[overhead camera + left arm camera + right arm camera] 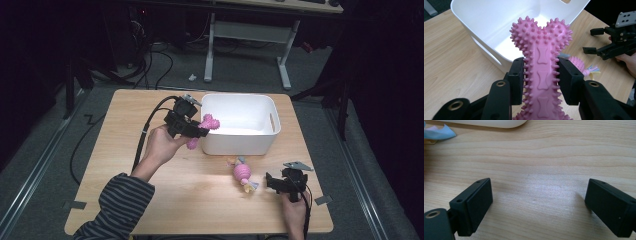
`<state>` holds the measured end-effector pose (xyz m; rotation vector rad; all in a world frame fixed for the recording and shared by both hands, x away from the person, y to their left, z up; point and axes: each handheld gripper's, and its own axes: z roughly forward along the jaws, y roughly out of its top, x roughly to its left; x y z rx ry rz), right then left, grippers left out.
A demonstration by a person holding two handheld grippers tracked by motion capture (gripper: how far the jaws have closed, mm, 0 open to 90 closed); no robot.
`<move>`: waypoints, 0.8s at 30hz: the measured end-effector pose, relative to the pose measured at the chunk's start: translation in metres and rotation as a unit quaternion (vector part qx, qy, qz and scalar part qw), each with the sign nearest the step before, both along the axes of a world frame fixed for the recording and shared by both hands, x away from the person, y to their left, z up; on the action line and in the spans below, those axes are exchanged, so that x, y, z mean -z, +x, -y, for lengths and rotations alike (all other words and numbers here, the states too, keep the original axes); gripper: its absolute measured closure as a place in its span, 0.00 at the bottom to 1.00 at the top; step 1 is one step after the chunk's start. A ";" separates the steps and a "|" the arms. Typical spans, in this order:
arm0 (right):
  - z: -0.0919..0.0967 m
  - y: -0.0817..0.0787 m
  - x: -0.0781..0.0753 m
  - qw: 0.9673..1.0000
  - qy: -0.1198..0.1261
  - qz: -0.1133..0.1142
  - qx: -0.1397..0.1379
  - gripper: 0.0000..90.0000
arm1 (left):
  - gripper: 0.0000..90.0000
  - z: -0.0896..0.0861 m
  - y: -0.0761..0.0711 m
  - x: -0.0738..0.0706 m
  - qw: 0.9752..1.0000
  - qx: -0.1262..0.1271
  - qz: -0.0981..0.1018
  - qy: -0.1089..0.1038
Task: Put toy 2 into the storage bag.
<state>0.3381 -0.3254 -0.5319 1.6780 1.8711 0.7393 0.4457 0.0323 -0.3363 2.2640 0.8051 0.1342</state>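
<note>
Wooden surface carried a white bin; left fingers clamped the pink spiky bone at its near-left rim, likely needing release inside. Right gripper sat wide open, empty.

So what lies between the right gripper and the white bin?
In the high view, a small pink toy with tassels lies on the table left of the right gripper, apart from the white bin; otherwise bare wood.

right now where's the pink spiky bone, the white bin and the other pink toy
pink spiky bone point(543, 53), left gripper view, on its shaft
white bin point(240, 141), high view, on its near wall
other pink toy point(242, 172), high view, on its round body
</note>
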 end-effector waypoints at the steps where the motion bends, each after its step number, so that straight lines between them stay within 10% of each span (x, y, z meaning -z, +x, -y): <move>1: 0.000 0.000 0.000 1.000 0.000 0.000 0.000 0.08 | 0.66 0.002 0.001 0.000 1.000 -0.001 0.001 -0.002; 24: -0.001 0.000 0.000 1.000 0.002 0.000 -0.001 0.09 | 0.66 0.049 0.043 0.005 1.000 0.020 0.010 -0.012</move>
